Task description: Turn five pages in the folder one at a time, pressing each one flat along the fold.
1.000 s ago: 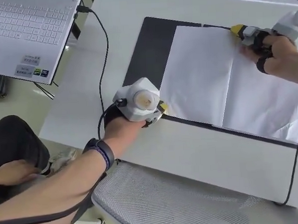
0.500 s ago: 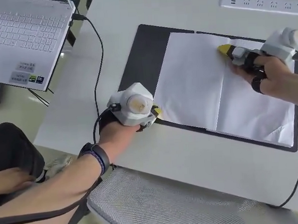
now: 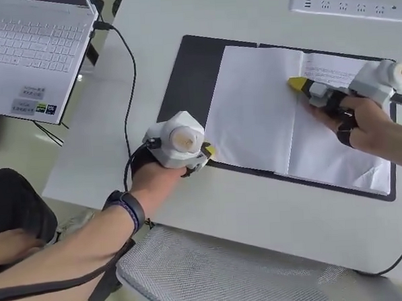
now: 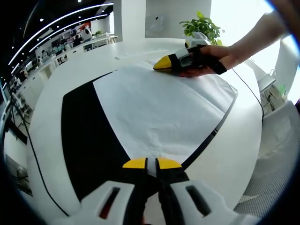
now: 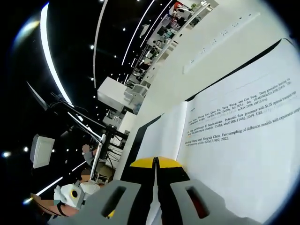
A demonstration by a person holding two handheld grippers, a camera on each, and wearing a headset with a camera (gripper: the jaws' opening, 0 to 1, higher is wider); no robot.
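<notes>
A black folder [image 3: 187,77] lies open on the white table, with a blank white page [image 3: 250,114] spread over its left half. A printed page [image 3: 335,68] shows at the far right. My right gripper [image 3: 297,85] is shut, and its yellow tips rest on the paper by the fold, between the blank page [image 5: 161,133] and the printed page [image 5: 243,126]. My left gripper [image 3: 208,151] is also shut, its tips at the near left corner of the blank page [image 4: 154,103], at the folder's [image 4: 84,136] edge. The right gripper [image 4: 159,63] appears across the page in the left gripper view.
A white laptop [image 3: 33,44] sits at the far left, with a black cable [image 3: 128,73] running down beside the folder. A power strip [image 3: 345,7] lies along the far edge. A grey mesh chair seat [image 3: 227,270] is below the table's near edge.
My right gripper has slid from the page's far edge down along the fold towards me. The left gripper has stayed at the page's near corner. The head camera has shifted.
</notes>
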